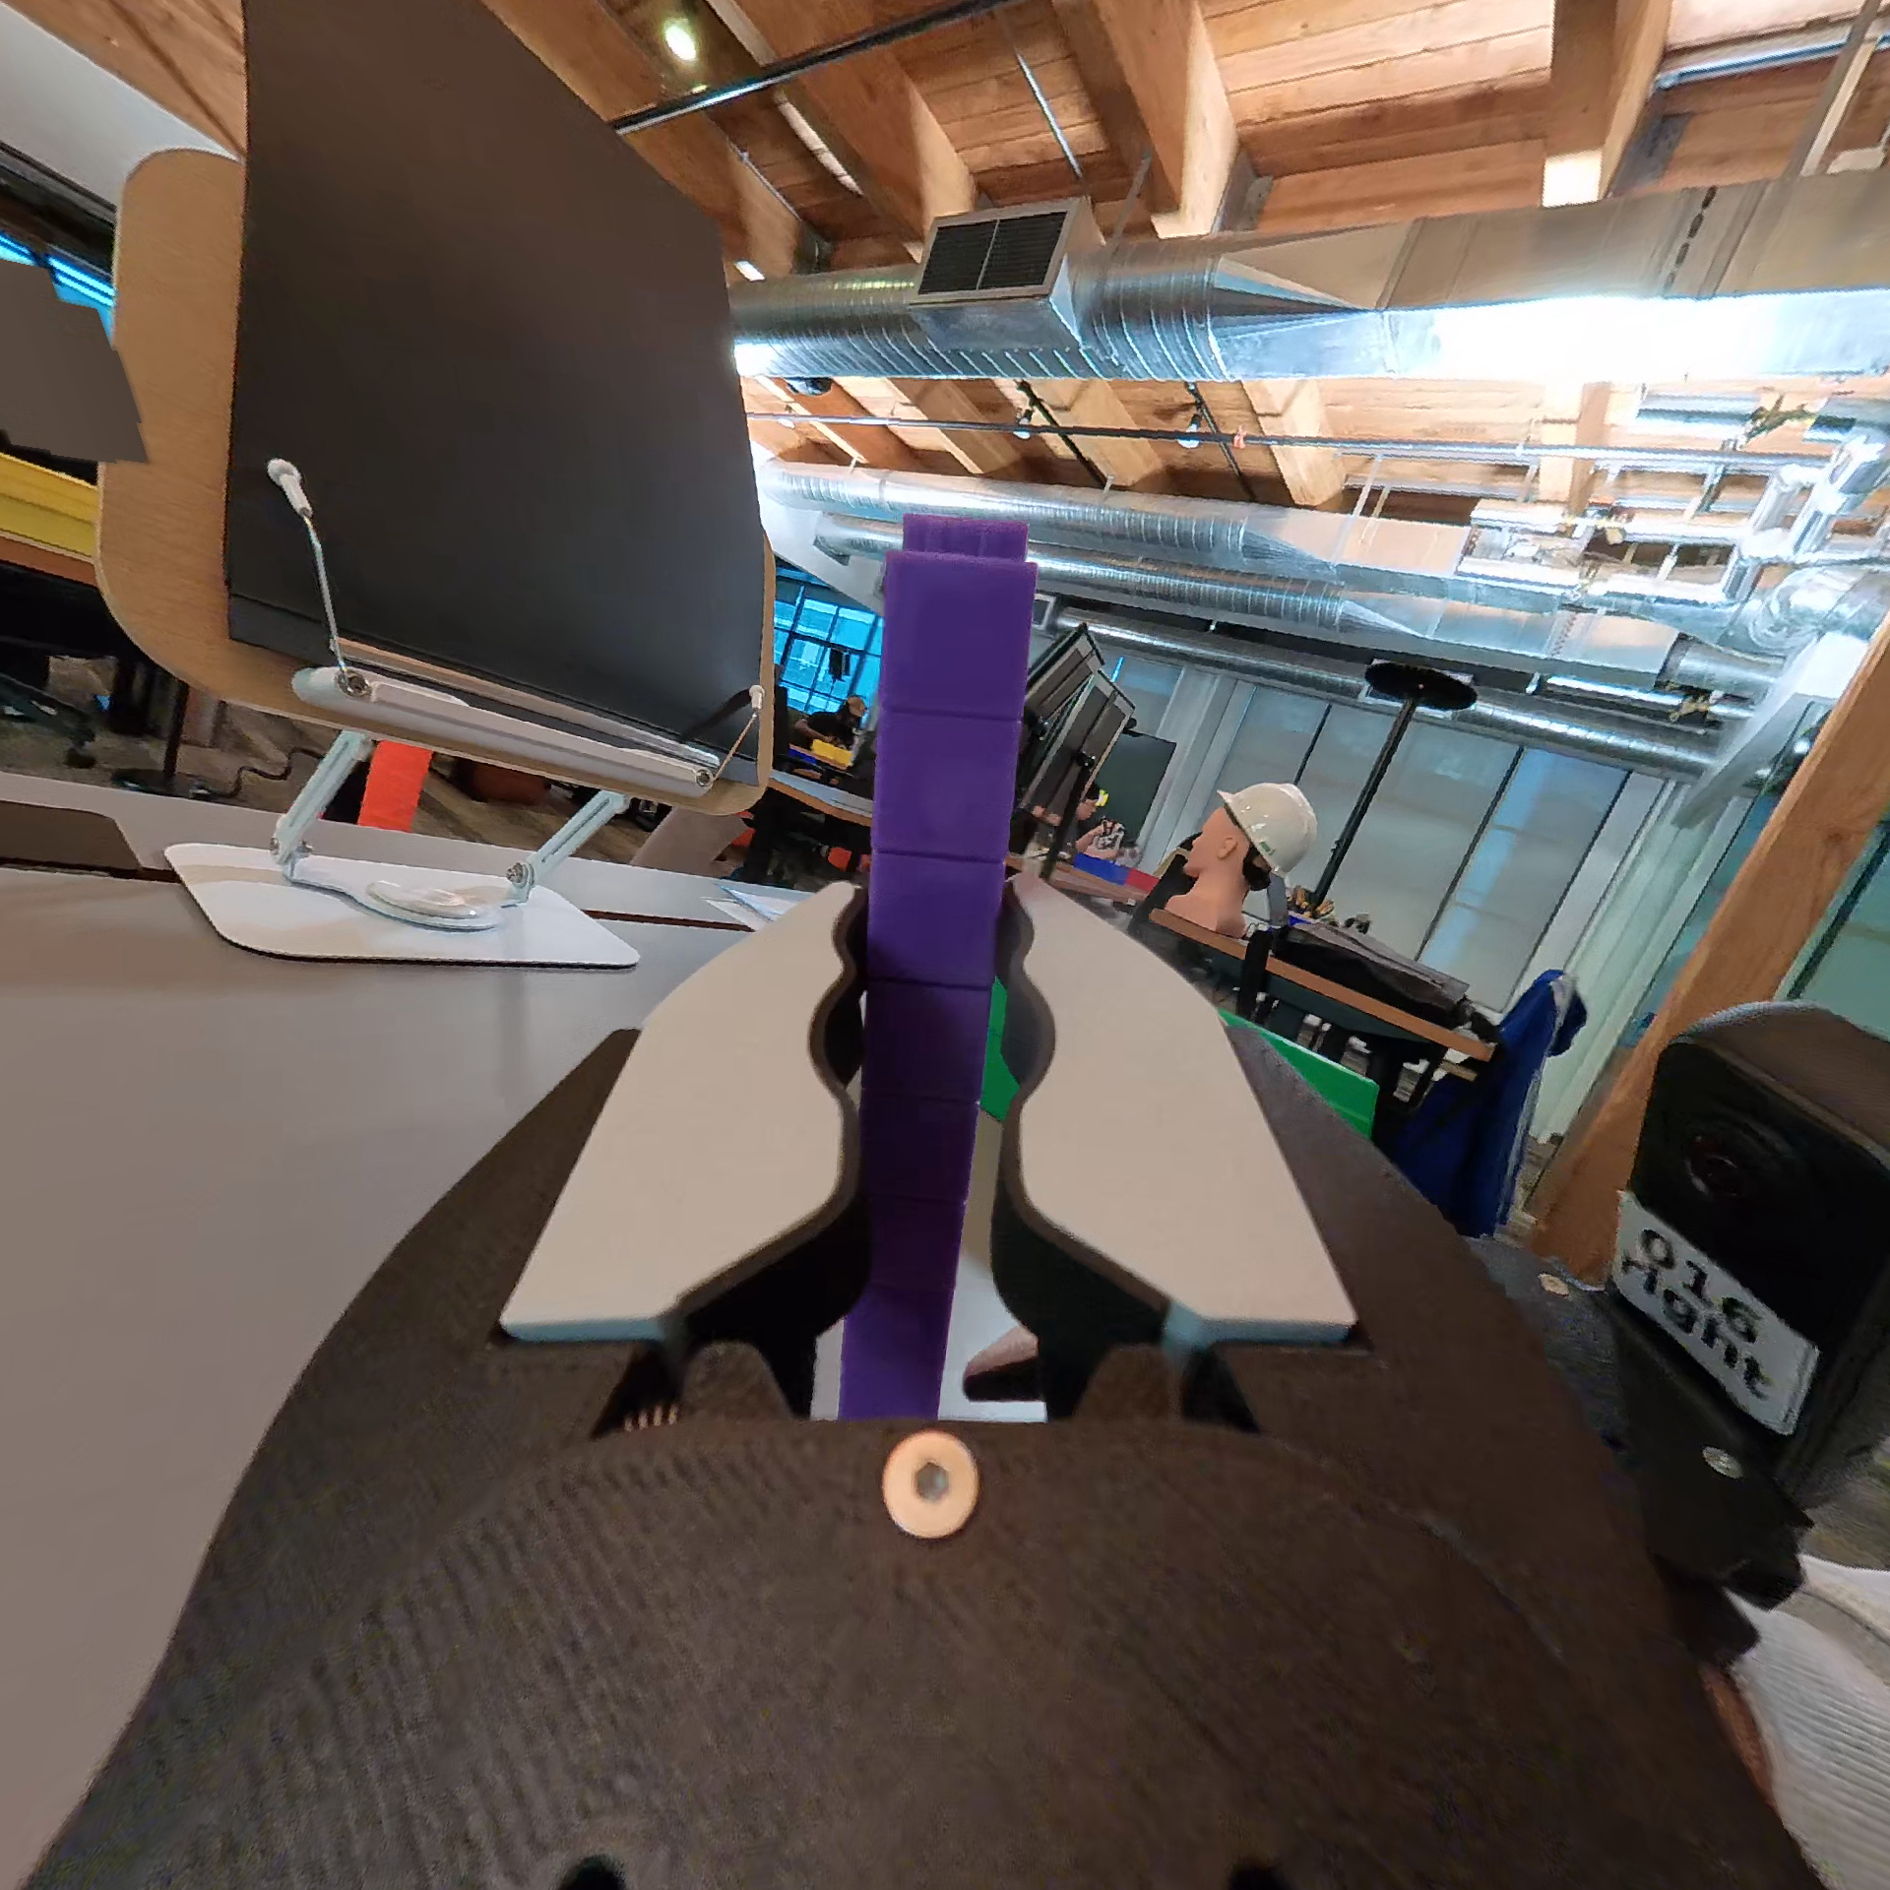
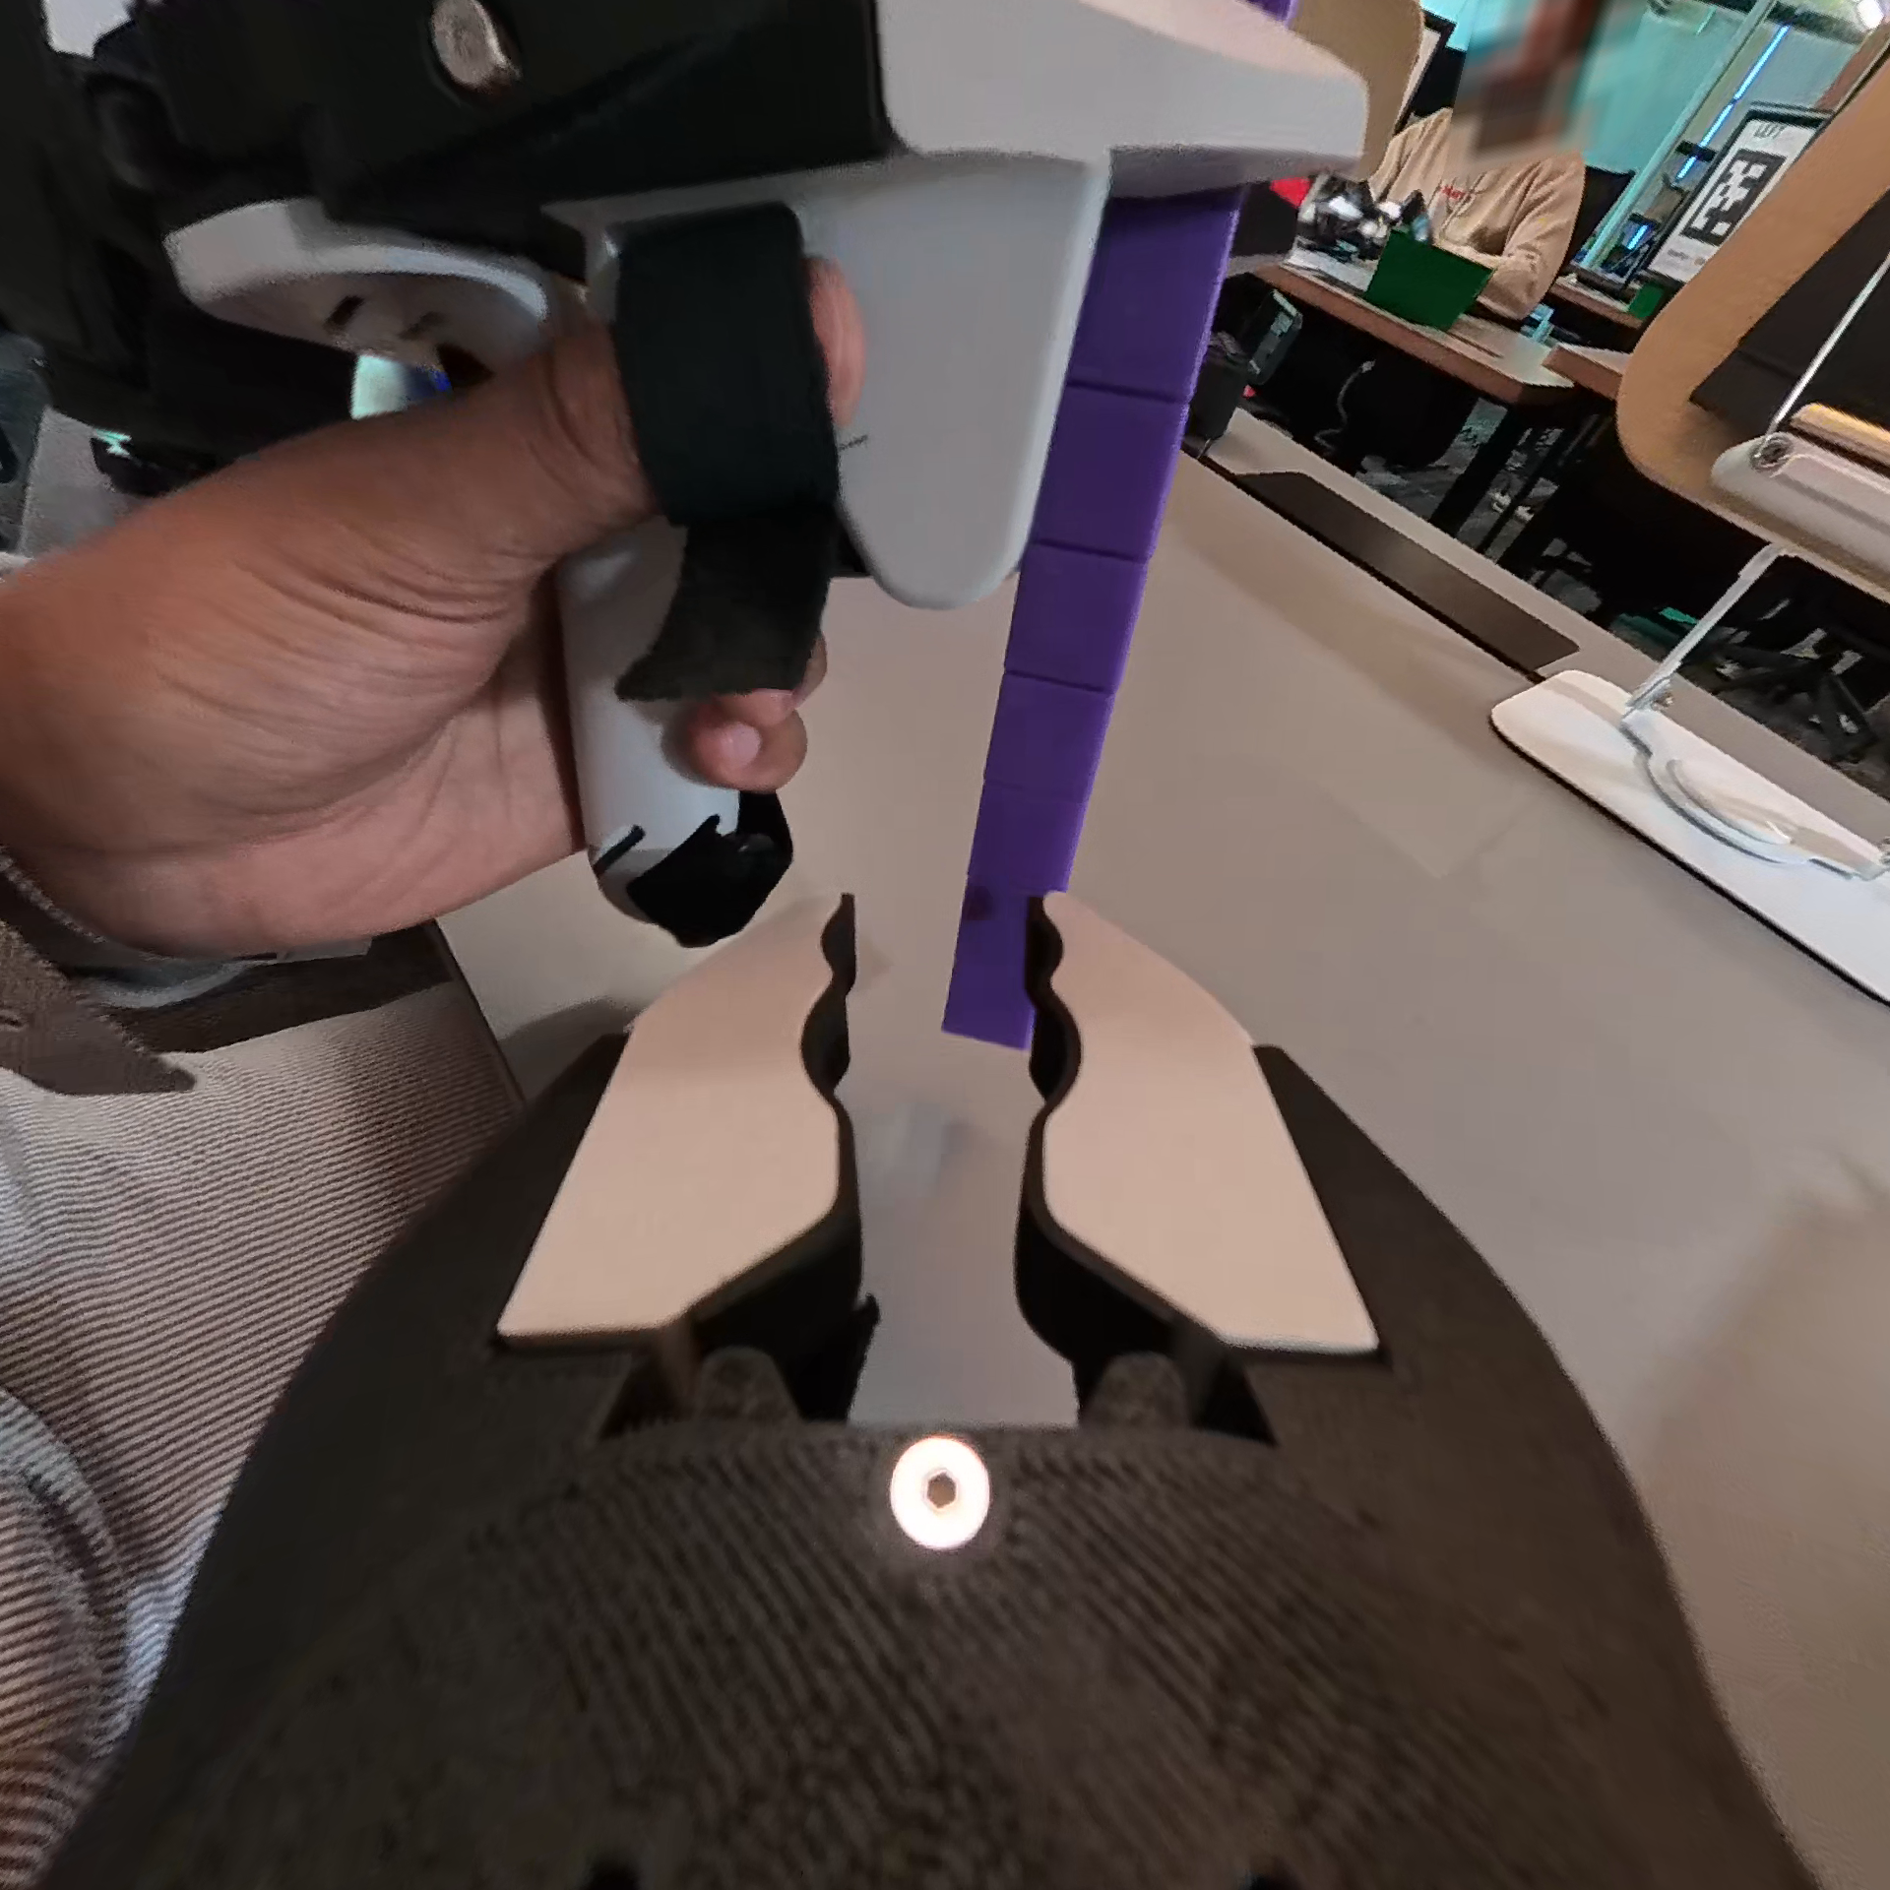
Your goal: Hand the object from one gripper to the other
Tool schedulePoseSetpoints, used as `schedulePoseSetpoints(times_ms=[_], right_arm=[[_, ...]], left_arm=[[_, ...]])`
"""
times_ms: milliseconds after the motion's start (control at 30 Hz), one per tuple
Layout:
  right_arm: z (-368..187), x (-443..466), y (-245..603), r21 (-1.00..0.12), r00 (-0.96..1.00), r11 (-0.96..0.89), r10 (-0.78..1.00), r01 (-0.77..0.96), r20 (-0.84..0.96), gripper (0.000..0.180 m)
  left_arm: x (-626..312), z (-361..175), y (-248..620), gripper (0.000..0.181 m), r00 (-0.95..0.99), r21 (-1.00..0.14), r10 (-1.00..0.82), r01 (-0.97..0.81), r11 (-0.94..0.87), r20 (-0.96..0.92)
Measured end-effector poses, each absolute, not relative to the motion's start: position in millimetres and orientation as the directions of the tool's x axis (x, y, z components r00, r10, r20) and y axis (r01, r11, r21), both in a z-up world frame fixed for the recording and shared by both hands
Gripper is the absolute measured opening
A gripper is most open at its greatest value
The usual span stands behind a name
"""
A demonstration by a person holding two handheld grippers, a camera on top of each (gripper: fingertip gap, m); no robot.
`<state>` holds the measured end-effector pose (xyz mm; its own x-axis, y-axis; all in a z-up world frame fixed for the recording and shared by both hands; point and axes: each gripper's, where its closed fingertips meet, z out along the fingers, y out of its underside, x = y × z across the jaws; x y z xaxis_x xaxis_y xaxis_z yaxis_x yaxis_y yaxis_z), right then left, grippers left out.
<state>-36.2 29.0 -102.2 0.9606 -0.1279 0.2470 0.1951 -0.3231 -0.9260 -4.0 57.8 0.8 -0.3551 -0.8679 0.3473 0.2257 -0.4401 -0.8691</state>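
Note:
A long purple stick of joined cubes point(image 1: 951, 665) stands upright between my left gripper's fingers. My left gripper point(image 1: 933, 890) is shut on it near its middle. In the right wrist view the stick point(image 2: 1105, 491) hangs down from the left gripper's white body point(image 2: 951, 409), which a hand point(image 2: 307, 665) holds. The stick's lower end lies between the fingertips of my right gripper point(image 2: 941, 910), close against the right finger point(image 2: 1125, 1074). The right gripper's jaws stand apart, wider than the stick. The right gripper's camera housing point(image 1: 1739, 1258) shows at the right edge of the left wrist view.
The grey table point(image 1: 205, 1125) lies below. A tilted stand with a black board point(image 1: 460, 409) on a white base point(image 2: 1688, 808) sits on it. Behind are desks, a green box point(image 2: 1422, 281), a seated person point(image 2: 1473, 215), a dummy head in a white hard hat point(image 1: 1268, 828) and a wooden post point(image 1: 1739, 972). The gap from one gripper's tips to the other's is roughly 11 cm.

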Motion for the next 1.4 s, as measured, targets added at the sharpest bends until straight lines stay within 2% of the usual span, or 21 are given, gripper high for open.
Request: schedulePoseSetpoints(times_ms=[433, 700, 800, 1000, 1167, 1200, 1333, 1400], right_arm=[[-100.3, -12.9, 20.2, -0.929, 0.943, -0.334, -0.229, 0.159, 0.243, 0.027], [-99.5, -4.1, 16.4, -0.922, 0.922, -0.348, -0.273, 0.17, 0.273, 0.028], [-99.9, -0.3, 15.5, -0.918, 0.914, -0.357, -0.289, 0.171, 0.283, 0.034], [-103.2, -2.0, 16.2, -0.914, 0.921, -0.367, -0.268, 0.172, 0.281, 0.022], [-105.3, -2.2, 17.0, -0.916, 0.93, -0.372, -0.26, 0.154, 0.262, 0.022], [-104.8, -2.7, 17.4, -0.922, 0.937, -0.361, -0.254, 0.138, 0.24, 0.022], [-91.7, -5.8, 17.3, -0.968, 0.973, -0.248, -0.215, 0.028, 0.084, 0.022], [-81.5, -5.3, 15.1, -0.986, 0.983, -0.161, -0.183, -0.047, -0.017, 0.021]], left_arm=[[-3.9, -3.5, 49.8, 0.024, -0.403, -0.831, -0.802, 0.154, -0.535, 0.442], [-2.2, -7.9, 49.3, 0.025, -0.396, -0.833, -0.793, 0.11, -0.543, 0.464], [-2.9, -7.5, 47.7, 0.024, -0.408, -0.825, -0.779, 0.102, -0.556, 0.475], [-3.6, -6.4, 43.5, 0.024, -0.422, -0.82, -0.771, 0.101, -0.563, 0.478], [-1.4, -4.0, 37.2, 0.024, -0.446, -0.842, -0.78, 0.098, -0.531, 0.439], [-0.5, -3.5, 32.3, 0.029, -0.467, -0.85, -0.775, 0.087, -0.52, 0.426], [3.2, -3.9, 22.2, 0.066, -0.504, -0.854, -0.755, 0.064, -0.516, 0.419], [3.2, -4.2, 20.2, 0.072, -0.528, -0.847, -0.736, 0.058, -0.528, 0.423]])
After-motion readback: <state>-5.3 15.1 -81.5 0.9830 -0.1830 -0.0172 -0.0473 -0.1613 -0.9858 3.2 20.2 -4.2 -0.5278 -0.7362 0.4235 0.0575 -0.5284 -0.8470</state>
